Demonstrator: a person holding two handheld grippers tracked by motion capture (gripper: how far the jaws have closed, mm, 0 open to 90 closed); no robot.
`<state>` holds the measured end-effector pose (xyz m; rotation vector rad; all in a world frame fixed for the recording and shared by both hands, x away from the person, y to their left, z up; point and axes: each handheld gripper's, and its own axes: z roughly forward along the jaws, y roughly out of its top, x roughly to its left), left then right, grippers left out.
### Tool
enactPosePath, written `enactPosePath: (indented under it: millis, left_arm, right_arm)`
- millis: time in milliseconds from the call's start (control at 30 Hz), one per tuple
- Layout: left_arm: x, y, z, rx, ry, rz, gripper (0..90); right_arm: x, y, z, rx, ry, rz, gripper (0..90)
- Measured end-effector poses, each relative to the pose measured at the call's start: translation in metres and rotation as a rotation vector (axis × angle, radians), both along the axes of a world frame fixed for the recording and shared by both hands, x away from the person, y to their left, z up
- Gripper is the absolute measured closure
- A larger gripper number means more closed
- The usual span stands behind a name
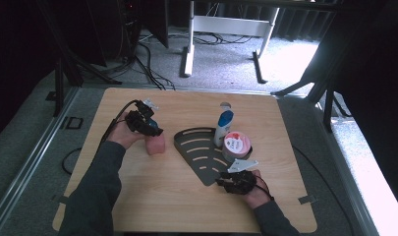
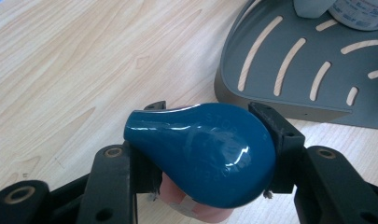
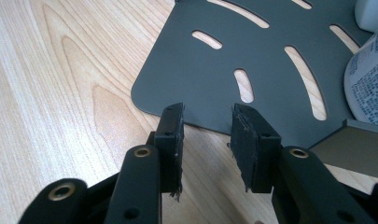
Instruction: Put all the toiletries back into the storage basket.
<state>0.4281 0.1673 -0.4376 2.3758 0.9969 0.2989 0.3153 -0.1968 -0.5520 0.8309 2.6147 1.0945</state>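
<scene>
Two items racked, a third in transit

High view: left tongs (image 1: 155, 131) carry a pink bottle (image 1: 156, 145) beside the grey slotted rack (image 1: 196, 147).
Left gripper view: jaws clamped on its teal cap (image 2: 205, 151).
Right gripper view: right tongs (image 3: 207, 140) gape, empty, at the rack's edge.

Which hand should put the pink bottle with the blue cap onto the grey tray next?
The left. Its gripper is shut on the pink bottle's blue cap, beside the grey tray. The right gripper is open, holding nothing, at the tray's near corner.
</scene>
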Motion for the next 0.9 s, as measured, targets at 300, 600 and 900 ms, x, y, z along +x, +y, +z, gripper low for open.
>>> enactPosePath:
  millis: [300,600,900]
  left_arm:
    - [-0.002,-0.005,0.002,0.022,-0.002,0.01,50.3]
    - [-0.004,-0.002,0.003,0.034,0.007,0.019,51.2]
    - [-0.009,0.0,0.016,0.009,-0.01,0.041,51.3]
  right_arm:
    - [0.0,0.0,0.0,0.001,0.0,0.001,64.3]
    - [0.0,0.0,0.0,0.002,0.001,0.001,64.3]
    - [0.0,0.0,0.0,0.001,-0.001,0.001,64.3]
